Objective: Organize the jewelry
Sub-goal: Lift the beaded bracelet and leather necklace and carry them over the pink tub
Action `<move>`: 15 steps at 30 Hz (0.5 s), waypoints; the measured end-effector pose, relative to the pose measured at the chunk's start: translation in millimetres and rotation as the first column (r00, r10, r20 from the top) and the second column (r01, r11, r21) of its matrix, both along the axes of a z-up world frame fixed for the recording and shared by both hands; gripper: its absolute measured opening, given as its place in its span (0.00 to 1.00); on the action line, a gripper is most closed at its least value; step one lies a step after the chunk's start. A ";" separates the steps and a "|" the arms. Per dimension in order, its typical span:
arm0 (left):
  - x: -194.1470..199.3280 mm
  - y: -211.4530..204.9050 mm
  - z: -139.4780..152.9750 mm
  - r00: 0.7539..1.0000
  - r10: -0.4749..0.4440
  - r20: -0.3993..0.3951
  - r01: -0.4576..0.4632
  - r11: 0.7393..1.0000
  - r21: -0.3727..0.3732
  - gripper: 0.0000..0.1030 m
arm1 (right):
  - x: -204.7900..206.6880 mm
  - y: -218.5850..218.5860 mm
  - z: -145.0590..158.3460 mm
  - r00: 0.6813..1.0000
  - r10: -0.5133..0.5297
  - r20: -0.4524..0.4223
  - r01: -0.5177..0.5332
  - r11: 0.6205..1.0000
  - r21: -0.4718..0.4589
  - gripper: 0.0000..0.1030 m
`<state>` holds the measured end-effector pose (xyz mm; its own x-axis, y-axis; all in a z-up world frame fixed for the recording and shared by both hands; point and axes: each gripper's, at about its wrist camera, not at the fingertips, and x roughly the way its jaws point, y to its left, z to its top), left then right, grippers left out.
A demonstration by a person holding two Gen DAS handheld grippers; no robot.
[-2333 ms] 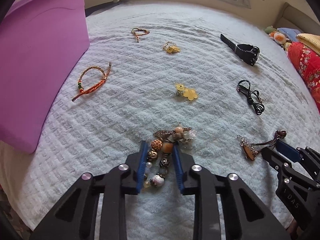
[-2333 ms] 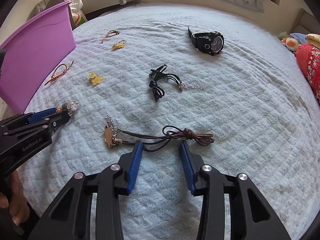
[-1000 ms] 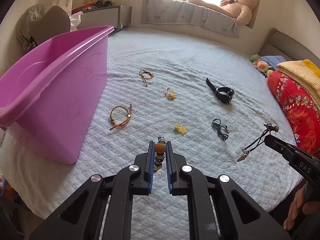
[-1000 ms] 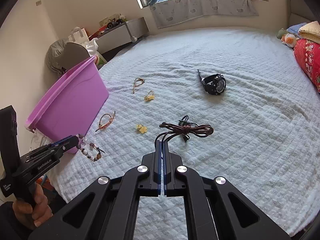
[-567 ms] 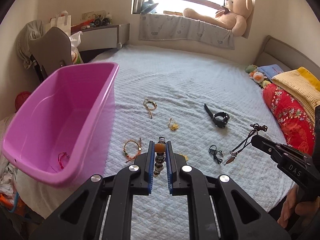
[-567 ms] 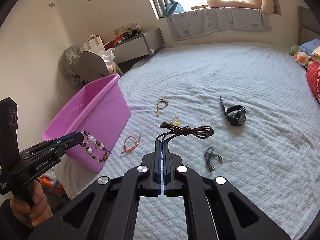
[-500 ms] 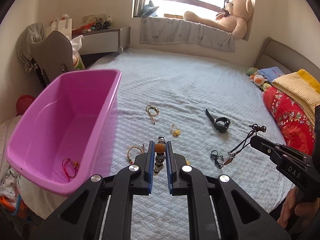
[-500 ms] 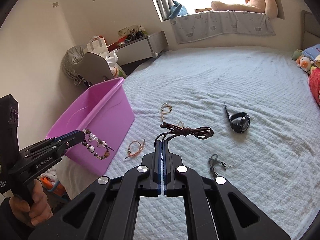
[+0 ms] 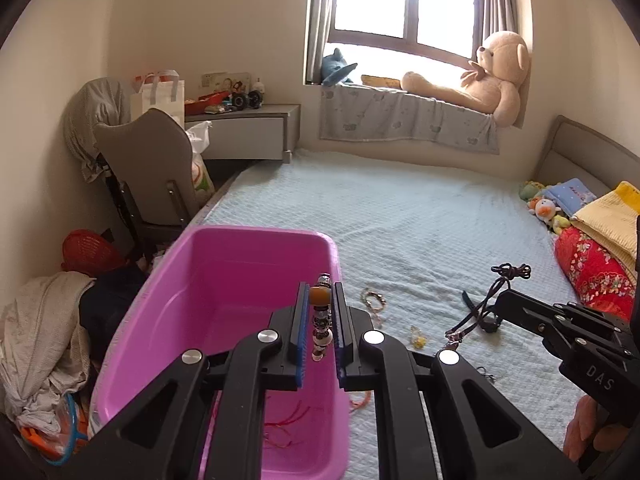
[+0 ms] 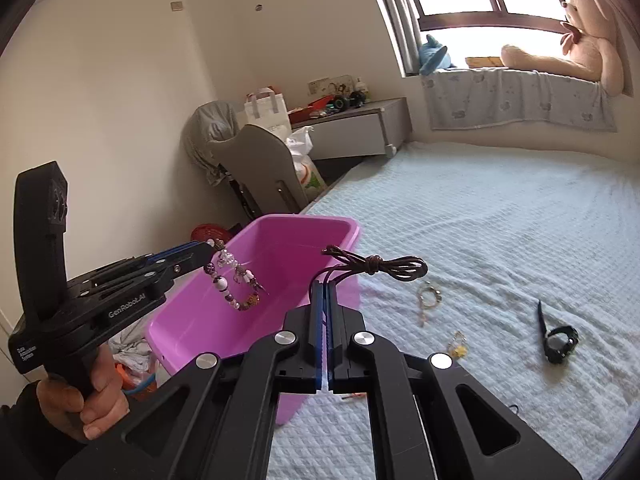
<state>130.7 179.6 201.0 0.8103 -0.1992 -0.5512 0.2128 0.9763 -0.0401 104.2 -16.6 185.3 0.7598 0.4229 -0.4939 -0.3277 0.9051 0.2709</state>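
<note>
Room: plain cream walls [image 9: 224, 20]; dark-framed window [image 9: 404, 0], strongly backlit, grey curtains at both sides. Large beige teddy bear [image 9: 488, 76] on cloth-draped window ledge [image 9: 400, 120]. Pale blue quilted bed [image 9: 400, 216]; grey drawer cabinet [image 9: 244, 132]; grey chair [image 9: 152, 168] by left wall.

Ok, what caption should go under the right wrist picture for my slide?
Right hand-held gripper pinching a brown cord necklace beside the left hand-held gripper dangling a beaded bracelet over the purple bin.

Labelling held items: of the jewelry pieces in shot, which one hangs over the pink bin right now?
The beaded bracelet, clamped in the left tongs, dangles above the pink bin. The cord necklace is in the right tongs; others lie on the bed.
</note>
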 end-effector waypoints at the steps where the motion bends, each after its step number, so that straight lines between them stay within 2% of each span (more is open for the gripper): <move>1: 6.5 10.3 2.3 1.000 0.008 -0.001 -0.008 1.000 0.003 0.11 | 5.3 10.5 3.8 1.000 0.017 0.004 -0.017 1.000 -0.002 0.02; 7: 38.7 54.2 -1.7 0.998 0.047 -0.036 -0.046 0.999 0.023 0.11 | 42.7 68.2 8.4 0.996 0.092 -0.016 -0.092 0.996 -0.015 0.02; 15: 81.7 88.1 -54.7 0.983 0.078 -0.164 -0.065 0.994 0.084 0.11 | 90.0 122.8 -23.1 0.985 0.123 -0.124 -0.130 0.990 -0.049 0.02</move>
